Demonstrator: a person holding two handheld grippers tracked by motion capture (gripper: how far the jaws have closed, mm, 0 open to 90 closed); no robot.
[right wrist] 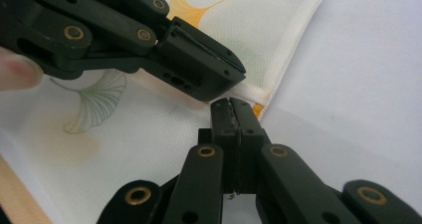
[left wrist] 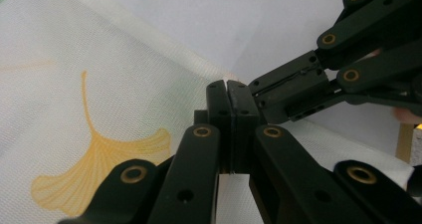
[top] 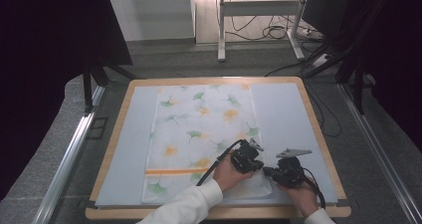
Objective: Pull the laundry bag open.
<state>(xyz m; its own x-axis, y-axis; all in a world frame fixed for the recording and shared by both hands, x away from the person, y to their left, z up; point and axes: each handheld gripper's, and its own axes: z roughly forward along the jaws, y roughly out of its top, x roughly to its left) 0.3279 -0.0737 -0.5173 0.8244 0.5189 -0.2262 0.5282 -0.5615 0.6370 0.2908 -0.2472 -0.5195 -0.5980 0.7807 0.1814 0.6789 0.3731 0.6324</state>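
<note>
A white cloth (top: pixel 199 129) printed with orange and green ginkgo leaves lies flat on a pale grey mat (top: pixel 283 109). Both grippers meet at its right edge, near the front, by an orange stripe (top: pixel 169 171). My left gripper (top: pixel 259 165) has its jaws pressed together on that edge (left wrist: pixel 229 84). My right gripper (top: pixel 267 172) comes in from the right with its jaws closed as well; a sliver of cloth shows between them (right wrist: pixel 230 103). The two tips almost touch. In the right gripper view the left gripper (right wrist: pixel 241 77) crosses just above my jaws.
The mat covers a wooden table (top: pixel 318 129) with rounded corners. Bare mat (right wrist: pixel 358 84) lies to the right of the cloth. Beyond the table are a white stand's legs (top: pixel 221 35), floor cables (top: pixel 271 32) and dark curtains at both sides.
</note>
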